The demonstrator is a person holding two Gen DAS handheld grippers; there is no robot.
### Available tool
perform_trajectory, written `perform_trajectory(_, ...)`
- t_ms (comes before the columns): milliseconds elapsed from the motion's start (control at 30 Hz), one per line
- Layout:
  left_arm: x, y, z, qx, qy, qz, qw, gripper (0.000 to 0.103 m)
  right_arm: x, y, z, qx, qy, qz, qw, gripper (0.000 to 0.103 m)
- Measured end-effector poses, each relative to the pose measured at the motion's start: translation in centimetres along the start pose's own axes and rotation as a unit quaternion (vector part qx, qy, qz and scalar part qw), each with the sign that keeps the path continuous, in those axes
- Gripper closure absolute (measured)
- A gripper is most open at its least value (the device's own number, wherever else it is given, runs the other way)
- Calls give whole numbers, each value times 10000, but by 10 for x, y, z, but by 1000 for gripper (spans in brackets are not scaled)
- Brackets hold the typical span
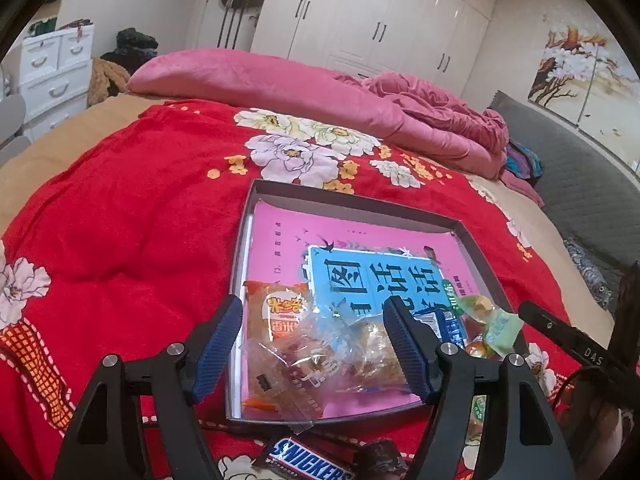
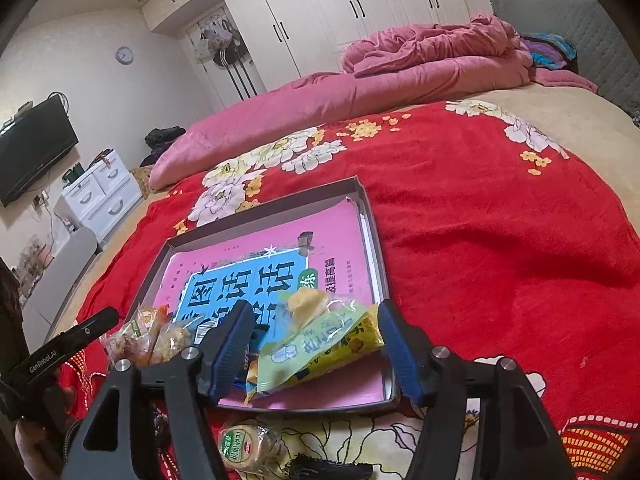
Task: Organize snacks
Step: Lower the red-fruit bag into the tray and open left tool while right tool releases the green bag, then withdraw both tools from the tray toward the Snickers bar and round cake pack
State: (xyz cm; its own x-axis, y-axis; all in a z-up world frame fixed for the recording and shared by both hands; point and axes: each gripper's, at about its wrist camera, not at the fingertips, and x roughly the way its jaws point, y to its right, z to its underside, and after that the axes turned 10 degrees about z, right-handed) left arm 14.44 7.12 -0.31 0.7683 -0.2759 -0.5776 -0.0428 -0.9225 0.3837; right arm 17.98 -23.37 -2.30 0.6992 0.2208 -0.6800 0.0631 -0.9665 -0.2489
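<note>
Setting: home bedroom. Evidence: bed with red flowered blanket (image 1: 140, 216) and pink quilt (image 1: 280, 84); grey padded headboard (image 1: 580, 184); white wardrobe (image 1: 372, 16) along far wall; white drawer unit (image 2: 100, 196); wall-mounted TV (image 2: 32, 152); round wall clock (image 2: 124, 55).

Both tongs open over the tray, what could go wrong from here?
1. The Snickers bar and a green-labelled round snack lie on the blanket outside the tray, below the tongs, easy to miss.
2. The clear wrappers overlap; the left tongs might grab two.
</note>
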Motion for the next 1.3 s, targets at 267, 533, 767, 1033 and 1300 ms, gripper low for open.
perform_trajectory(267,-6,-1,-1,-79,64,235,9997,27,-7,-1,-2,-154,151,48,9998,35)
perform_trajectory(533,-14,4,-1,85,116,343,9993,27,-14,-3,-3,-291,301,-1,9991,30)
perform_trajectory(767,-26,-3,1,117,140,269,9995,27,-23,-10,1,-780,470,43,9958,28)
perform_trajectory(1033,-37,-12,6,-99,129,248,9996,27,-28,-16,5,-1005,522,68,9935,26)
perform_trajectory(1300,-41,-15,12,-222,25,171,9996,27,-36,-19,9,-1023,555,-12,9932,24)
